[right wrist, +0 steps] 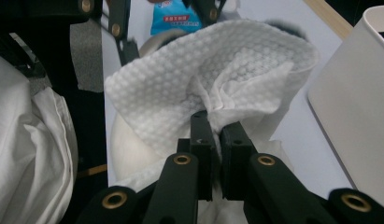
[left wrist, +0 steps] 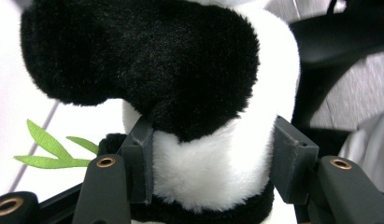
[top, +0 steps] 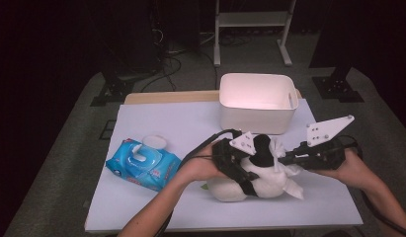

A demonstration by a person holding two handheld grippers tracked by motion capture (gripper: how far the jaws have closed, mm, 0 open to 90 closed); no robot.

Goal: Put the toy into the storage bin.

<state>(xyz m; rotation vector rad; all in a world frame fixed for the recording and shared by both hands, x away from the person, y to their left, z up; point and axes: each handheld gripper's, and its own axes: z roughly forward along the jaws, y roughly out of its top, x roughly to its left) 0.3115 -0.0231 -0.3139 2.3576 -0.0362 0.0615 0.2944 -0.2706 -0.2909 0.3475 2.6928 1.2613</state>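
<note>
Near the front edge of the table (top: pixel 156 123), right of centre: item in work, one plush panda (top: pixel 250 180), black and white, lying on the white tabletop.

- Left gripper (left wrist: pixel 210 163): jaws part-way closed, pads pressed on the panda's white middle from both sides; steadies the toy. Green felt leaves (left wrist: pixel 54 150) lie beside it on the tabletop.
- Right gripper (right wrist: pixel 216 140): jaws pinched tight on a bunched fold of a white embossed wet wipe (right wrist: pixel 213 79); the wipe is draped against the toy's pale rounded side, in contact with it.
- Wipe pack (top: pixel 142 164), blue, toward the left edge, flap lid (top: pixel 154 141) open; apart from the toy.
- Bin (top: pixel 257 101), white, at the back edge, right of centre; nothing visible in it.

Status, judged: wipe drawn from the pack and brought onto the toy, toy secured. Wiping appears under way. Remaining: finish the toy's surfaces, then probably drop the used wipe in the bin and release the panda.
</note>
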